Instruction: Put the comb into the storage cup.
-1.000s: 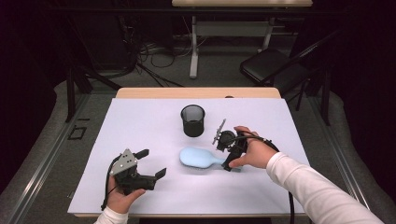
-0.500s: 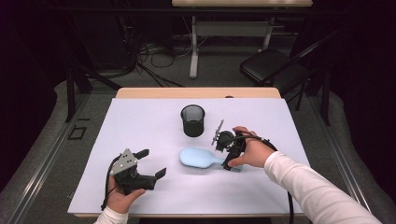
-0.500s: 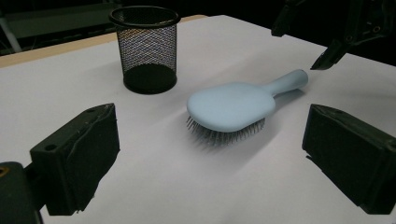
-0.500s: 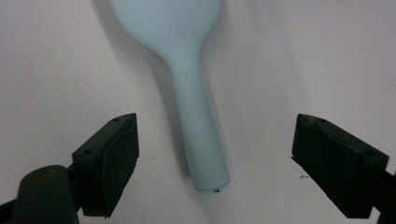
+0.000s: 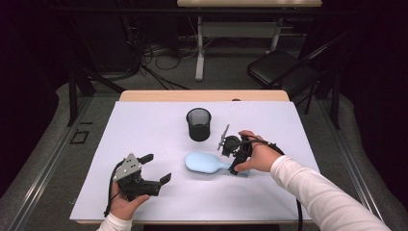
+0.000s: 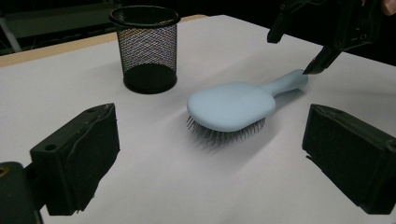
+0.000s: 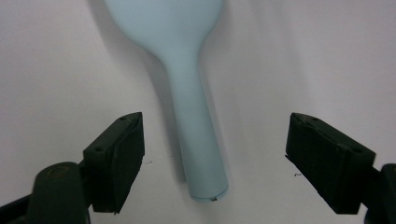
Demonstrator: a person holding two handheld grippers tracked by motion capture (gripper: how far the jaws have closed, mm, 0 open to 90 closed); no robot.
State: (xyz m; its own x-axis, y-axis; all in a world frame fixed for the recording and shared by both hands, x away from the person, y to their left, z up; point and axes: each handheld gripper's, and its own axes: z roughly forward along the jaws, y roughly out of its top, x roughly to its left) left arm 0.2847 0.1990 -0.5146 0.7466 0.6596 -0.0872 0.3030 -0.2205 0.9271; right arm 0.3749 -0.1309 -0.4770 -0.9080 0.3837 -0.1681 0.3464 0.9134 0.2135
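Right gripper over the brush handle, jaws closing around it but not yet touching.

The brush (image 5: pixel 208 163) lay bristles down near the middle of the desk (image 5: pixel 159 122), at about five o'clock from the cup (image 5: pixel 198 124), its handle pointing to three o'clock. The right gripper (image 7: pixel 212 156) straddled the handle near its end, jaws fairly wide and just then narrowing, clear gaps on both sides. To my eye the grip would go best centred on the handle, a little up from the tip, and low enough that the pads met its sides squarely before lifting. The left gripper (image 5: pixel 156 168) hovered at eight o'clock of the brush, jaws wide and empty. Count: one brush, one cup, two grippers.
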